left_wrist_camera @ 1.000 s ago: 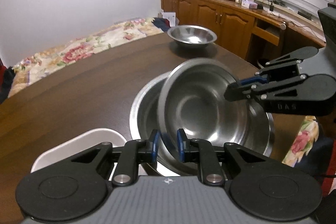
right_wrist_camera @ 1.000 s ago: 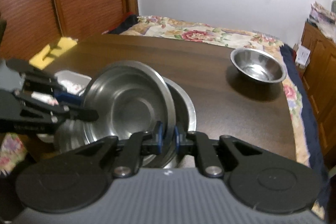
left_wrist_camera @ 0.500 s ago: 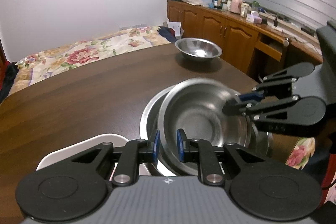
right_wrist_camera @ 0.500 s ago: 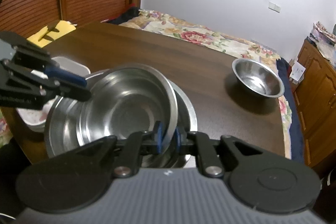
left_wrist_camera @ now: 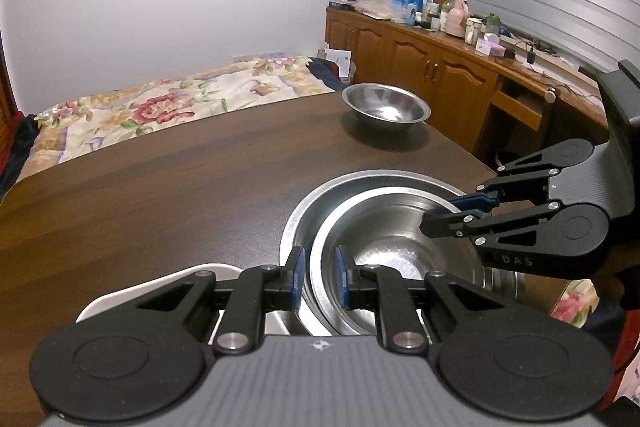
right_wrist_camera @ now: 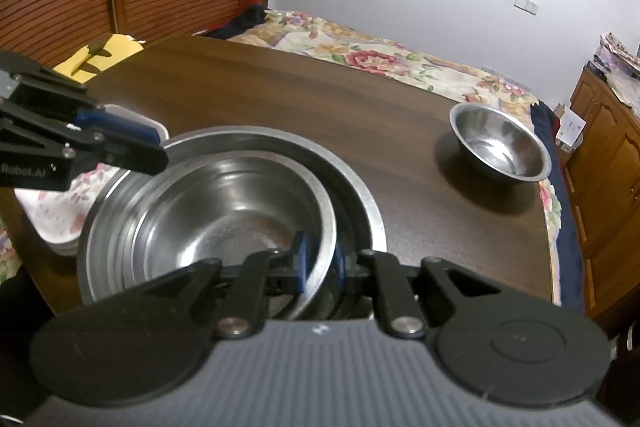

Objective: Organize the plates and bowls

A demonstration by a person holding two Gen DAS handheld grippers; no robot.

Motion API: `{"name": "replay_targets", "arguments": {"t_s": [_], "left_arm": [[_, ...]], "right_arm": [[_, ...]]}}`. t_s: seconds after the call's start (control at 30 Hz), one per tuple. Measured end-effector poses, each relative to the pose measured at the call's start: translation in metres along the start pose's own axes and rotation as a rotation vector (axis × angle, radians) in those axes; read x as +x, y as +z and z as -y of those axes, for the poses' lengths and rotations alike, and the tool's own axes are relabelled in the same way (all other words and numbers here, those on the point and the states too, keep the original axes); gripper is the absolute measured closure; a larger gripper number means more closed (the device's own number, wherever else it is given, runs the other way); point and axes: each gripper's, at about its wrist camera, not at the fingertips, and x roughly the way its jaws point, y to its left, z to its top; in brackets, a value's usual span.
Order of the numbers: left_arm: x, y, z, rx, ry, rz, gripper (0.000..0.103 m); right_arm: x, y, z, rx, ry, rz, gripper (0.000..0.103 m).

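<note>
Straddling the inner bowl (left_wrist_camera: 384, 259) rim, both gripper pairs: left gripper (left_wrist_camera: 319, 277) and right gripper (right_wrist_camera: 319, 263), slightly parted.

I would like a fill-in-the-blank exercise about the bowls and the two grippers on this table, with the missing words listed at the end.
1. The middle steel bowl sits inside a ______ steel bowl.
2. The fingers of the left gripper straddle the middle bowl's ______.
3. The bowl standing alone near the table's far edge is the ______ of the three.
4. The pads on the right gripper are ______ in colour.

Missing words: larger; rim; smallest; blue
</note>
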Motion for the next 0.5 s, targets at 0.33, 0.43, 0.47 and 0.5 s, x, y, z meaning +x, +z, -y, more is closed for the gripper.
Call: {"name": "replay_targets", "arguments": {"t_s": [0.33, 0.43, 0.47, 0.5], "left_arm": [[-0.003, 0.006, 0.000, -0.013, -0.010, 0.024, 0.085], [-0.004, 0.012, 0.002, -0.017, -0.012, 0.037, 0.085], [-0.004, 0.015, 0.003, -0.016, -0.013, 0.042, 0.085], [-0.004, 0.018, 0.004, -0.015, -0.013, 0.049, 0.085]], "right_arm": [[-0.009, 0.001, 0.008, 0.038, 0.012, 0.067, 0.087], [-0.016, 0.002, 0.012, 0.055, 0.017, 0.098, 0.087], [-0.019, 0.003, 0.014, 0.062, 0.015, 0.109, 0.087], [-0.022, 0.004, 0.016, 0.067, 0.012, 0.122, 0.087]]}}
